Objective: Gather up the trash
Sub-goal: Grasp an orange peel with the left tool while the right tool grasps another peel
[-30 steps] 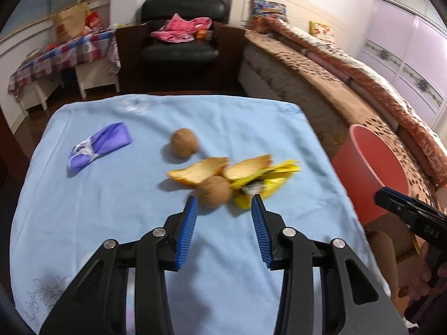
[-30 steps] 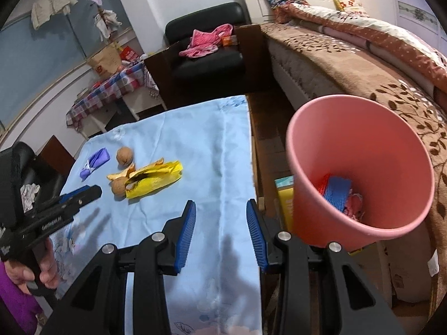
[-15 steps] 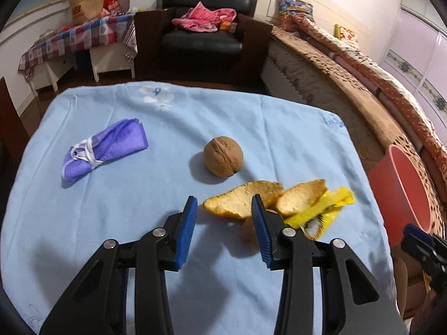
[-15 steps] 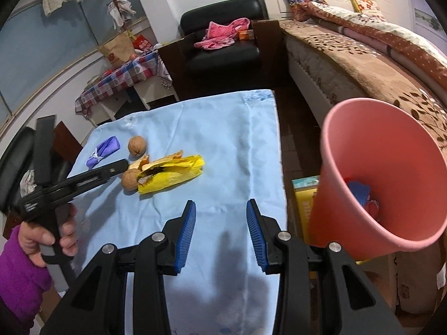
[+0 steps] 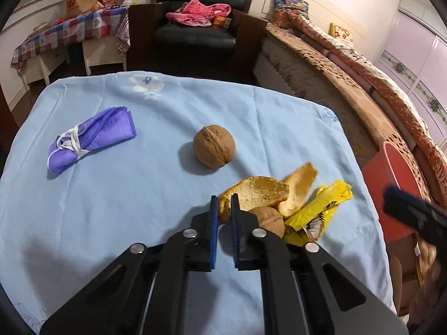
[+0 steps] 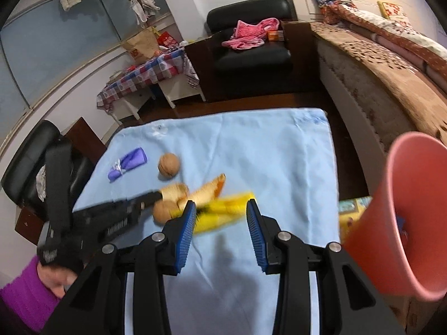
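Two grippers, one peel pinched, most trash left on table

Left gripper [image 5: 224, 205] had just been closing, and its blue pads sat nearly together on the near edge of the curled orange peel piece [image 5: 258, 194]; peel edge was between the jaws, so it read as a pinch, not yet lifted. Touching that peel: a second, longer strip of orange peel [image 5: 300, 187] and a brown walnut tucked beside the right jaw [image 5: 269, 219], with the crumpled yellow snack wrapper [image 5: 321, 209] lying under and to the right of them. Farther out, a second whole brown walnut [image 5: 214, 149] sat alone mid-table, and a folded purple face mask with white loops [image 5: 89, 139] lay well apart at the left, all on the light blue tablecloth [image 5: 111, 209].

Right gripper [image 6: 220, 217] was spread, nothing between its pads, hovering over the cloth near the yellow wrapper. Pink plastic bin [image 6: 413, 223] stood off the table's right edge; something blue showed inside, contents otherwise unclear.

Progress, judged: early to middle. Bin seemed to hold a few items already. Left to do: both peels, wrapper, mask, possibly the walnuts if they count as trash. Current step looked like grasp-then-carry of the peel toward the bin.
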{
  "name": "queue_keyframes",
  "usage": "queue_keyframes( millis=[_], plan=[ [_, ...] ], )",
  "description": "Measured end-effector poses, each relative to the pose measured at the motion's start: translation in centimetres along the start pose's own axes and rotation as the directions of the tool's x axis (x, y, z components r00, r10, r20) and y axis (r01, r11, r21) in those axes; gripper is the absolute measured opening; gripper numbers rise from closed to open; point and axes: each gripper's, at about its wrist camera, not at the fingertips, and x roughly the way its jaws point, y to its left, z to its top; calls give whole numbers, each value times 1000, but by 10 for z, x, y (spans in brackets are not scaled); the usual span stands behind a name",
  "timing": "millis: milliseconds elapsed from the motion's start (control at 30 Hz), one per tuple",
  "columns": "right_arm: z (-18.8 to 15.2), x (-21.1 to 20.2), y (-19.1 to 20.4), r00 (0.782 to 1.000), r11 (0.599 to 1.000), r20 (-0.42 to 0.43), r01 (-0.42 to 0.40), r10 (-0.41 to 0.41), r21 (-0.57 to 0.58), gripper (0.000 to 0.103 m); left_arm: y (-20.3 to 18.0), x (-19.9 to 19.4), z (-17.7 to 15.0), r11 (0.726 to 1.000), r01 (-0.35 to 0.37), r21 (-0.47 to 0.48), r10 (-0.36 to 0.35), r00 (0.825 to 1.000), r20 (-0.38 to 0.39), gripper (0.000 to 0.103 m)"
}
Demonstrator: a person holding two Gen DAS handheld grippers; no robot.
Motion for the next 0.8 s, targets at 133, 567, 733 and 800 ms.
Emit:
queue_keyframes(
  millis=[133, 567, 733, 800],
  plan=[
    [24, 25, 8, 999, 999, -18, -29, 29, -15, 37, 2, -6, -4, 1000, 16, 1, -16, 1000, -1, 5],
    [15, 100, 15, 984, 999, -175, 9, -15, -30, 19, 12, -19, -11, 998, 49, -49, -49, 999, 8, 5],
    [13, 100, 18, 988, 999, -154, 16, -22, -38, 5, 14, -22, -11, 996, 51, -67, -50, 999, 13, 5],
    [13, 96, 18, 990, 999, -142, 7, -12, -31, 4, 14, -26, -10, 996, 47, -73, -46, 999, 18, 5]
  ],
)
